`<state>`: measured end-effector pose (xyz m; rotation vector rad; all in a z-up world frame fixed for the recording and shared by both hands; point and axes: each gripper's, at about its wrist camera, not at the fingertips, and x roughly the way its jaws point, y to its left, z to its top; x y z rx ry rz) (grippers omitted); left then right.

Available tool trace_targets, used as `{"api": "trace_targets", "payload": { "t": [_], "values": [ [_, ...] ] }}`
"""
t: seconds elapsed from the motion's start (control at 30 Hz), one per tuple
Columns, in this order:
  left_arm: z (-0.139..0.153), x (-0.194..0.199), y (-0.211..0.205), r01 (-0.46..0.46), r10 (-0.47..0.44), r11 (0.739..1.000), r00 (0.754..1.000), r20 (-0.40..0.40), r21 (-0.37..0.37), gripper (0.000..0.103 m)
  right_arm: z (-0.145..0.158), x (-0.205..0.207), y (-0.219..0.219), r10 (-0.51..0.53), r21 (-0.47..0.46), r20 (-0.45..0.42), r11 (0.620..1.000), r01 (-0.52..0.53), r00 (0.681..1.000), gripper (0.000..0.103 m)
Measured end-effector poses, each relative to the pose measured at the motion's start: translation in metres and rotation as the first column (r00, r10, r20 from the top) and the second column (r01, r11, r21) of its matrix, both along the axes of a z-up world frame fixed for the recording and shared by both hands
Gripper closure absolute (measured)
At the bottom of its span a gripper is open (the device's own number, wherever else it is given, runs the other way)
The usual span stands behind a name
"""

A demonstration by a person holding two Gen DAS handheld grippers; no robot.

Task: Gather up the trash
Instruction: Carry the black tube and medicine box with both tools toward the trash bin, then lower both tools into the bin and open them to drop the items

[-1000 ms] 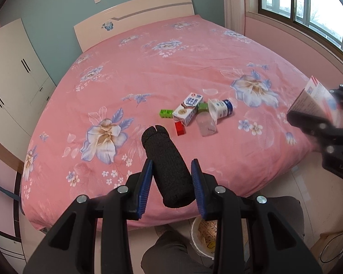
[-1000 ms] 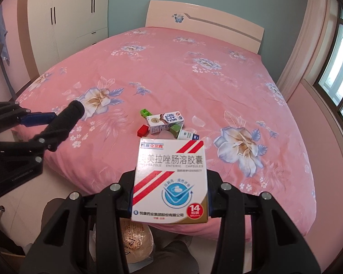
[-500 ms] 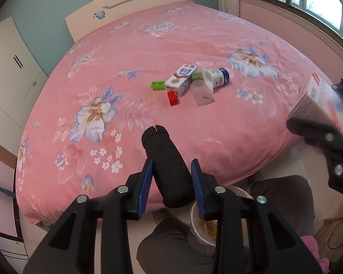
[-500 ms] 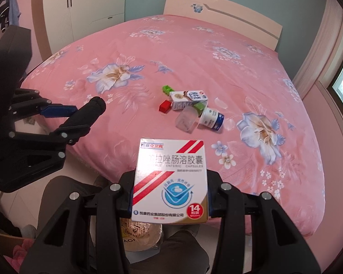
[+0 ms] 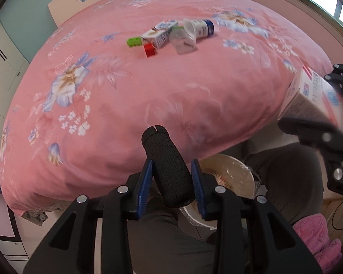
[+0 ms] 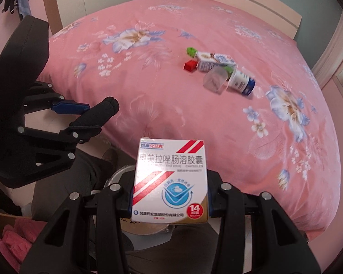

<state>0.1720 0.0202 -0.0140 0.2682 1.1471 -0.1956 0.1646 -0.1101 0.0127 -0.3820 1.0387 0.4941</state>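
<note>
My left gripper [image 5: 172,188] is shut on a black foam tube [image 5: 168,166], which sticks out over the bed's near edge. My right gripper [image 6: 170,194] is shut on a white medicine box [image 6: 170,180] with red stripes and a blue emblem. Both hang above a round bin [image 5: 228,175] lined with clear plastic, standing on the floor between a person's knees. From the right wrist view the bin [image 6: 120,173] is mostly hidden behind the box. From the left wrist view the box [image 5: 313,96] shows at the right edge. The tube [image 6: 96,114] shows at the left in the right wrist view.
On the pink flowered bedspread [image 5: 148,86] lie a small carton [image 5: 159,34], a clear plastic cup [image 5: 183,41], a white bottle with blue cap [image 5: 200,28], a green block [image 5: 134,42] and a red block [image 5: 149,49]. A person's dark trouser legs [image 5: 285,173] flank the bin.
Both grippers have come down and tipped further downward with their loads still held. The bed's edge, the bin and the person's knees now fill the lower view.
</note>
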Motion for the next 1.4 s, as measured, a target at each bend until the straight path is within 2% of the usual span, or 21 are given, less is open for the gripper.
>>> {"api": "trace_targets", "payload": {
  "t": [0.37, 0.7, 1.03, 1.4],
  "values": [
    [-0.067, -0.013, -0.015, 0.042, -0.042, 0.999, 0.992, -0.116, -0.002, 0.066, -0.076, -0.005, -0.012, -0.034, -0.055, -0.111, 0.998, 0.028, 0.993, 0.059],
    [-0.142, -0.013, -0.025, 0.043, -0.047, 0.999, 0.967, -0.249, -0.022, 0.066, -0.156, -0.008, -0.017, -0.051, -0.095, -0.258, 0.995, 0.027, 0.965, 0.059],
    [-0.212, -0.007, -0.021, -0.032, 0.004, 0.997, 0.927, -0.376, -0.068, 0.066, -0.225, -0.011, -0.005, -0.052, -0.134, -0.374, 0.991, 0.002, 0.926, 0.059],
    [-0.281, 0.004, -0.022, -0.139, 0.065, 0.984, 0.864, -0.499, -0.112, 0.066, -0.296, -0.005, -0.004, -0.117, -0.124, -0.510, 0.990, 0.062, 0.852, 0.058]
  ]
}}
